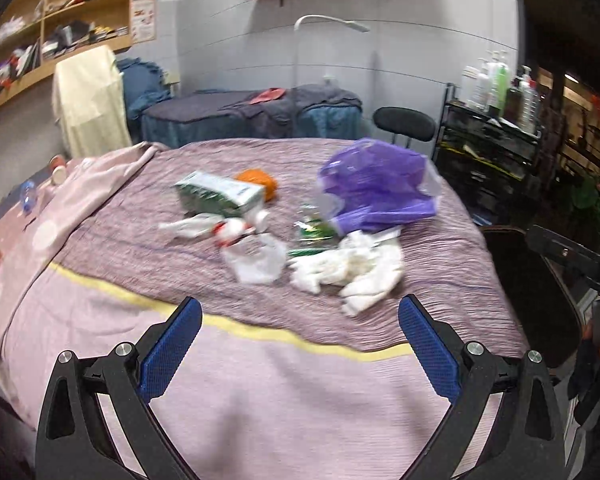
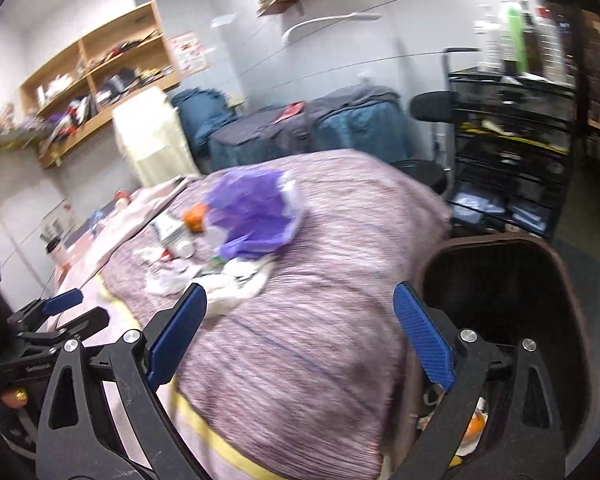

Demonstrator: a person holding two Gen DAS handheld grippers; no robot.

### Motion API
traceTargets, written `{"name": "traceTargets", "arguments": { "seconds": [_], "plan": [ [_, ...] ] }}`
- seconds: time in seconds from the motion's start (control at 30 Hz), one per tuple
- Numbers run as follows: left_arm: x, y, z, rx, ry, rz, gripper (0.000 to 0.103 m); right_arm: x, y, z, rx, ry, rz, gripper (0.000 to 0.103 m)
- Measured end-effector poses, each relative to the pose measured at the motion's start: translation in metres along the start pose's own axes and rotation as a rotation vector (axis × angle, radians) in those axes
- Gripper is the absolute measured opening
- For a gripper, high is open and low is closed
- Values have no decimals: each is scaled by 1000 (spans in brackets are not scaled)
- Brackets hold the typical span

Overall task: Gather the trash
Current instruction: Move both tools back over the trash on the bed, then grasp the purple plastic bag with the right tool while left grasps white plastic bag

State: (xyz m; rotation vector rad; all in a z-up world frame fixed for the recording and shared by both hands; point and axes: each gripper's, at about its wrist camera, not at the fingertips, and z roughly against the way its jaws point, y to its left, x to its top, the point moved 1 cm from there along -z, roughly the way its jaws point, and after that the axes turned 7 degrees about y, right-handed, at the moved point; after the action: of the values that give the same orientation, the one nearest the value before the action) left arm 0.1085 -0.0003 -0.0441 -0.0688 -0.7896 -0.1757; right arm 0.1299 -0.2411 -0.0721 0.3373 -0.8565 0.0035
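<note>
Trash lies heaped mid-bed: white tissues (image 1: 356, 272), a green carton (image 1: 220, 196), a clear wrapper (image 1: 256, 260) and a purple bag (image 1: 376, 188). Both the left gripper (image 1: 300, 316) and the right gripper (image 2: 300, 304) stand wide and empty. Best to take the nearest tissues first, pinching low into the wad, then carry them to the brown bin (image 2: 572, 320) beside the bed (image 1: 260, 380). Shelves (image 1: 60, 40) and a black cart (image 1: 488, 152) line the walls.
</note>
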Motion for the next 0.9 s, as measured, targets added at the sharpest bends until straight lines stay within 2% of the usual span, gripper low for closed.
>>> {"name": "traceTargets", "arguments": {
  "seconds": [0.23,0.43,0.53,0.63,0.9],
  "plan": [
    [-2,41,-5,74,20,23,97,15,34,-35,49,74,93,93],
    [11,75,-13,95,16,50,97,41,38,-60,19,86,122,93],
    [21,93,-24,83,30,79,97,57,28,-74,-1,96,102,93],
    [31,103,-35,34,50,103,97,70,19,-88,-21,109,87,92],
    [56,96,-81,-88,139,123,95,99,0,-128,-53,154,44,78]
  ]
}}
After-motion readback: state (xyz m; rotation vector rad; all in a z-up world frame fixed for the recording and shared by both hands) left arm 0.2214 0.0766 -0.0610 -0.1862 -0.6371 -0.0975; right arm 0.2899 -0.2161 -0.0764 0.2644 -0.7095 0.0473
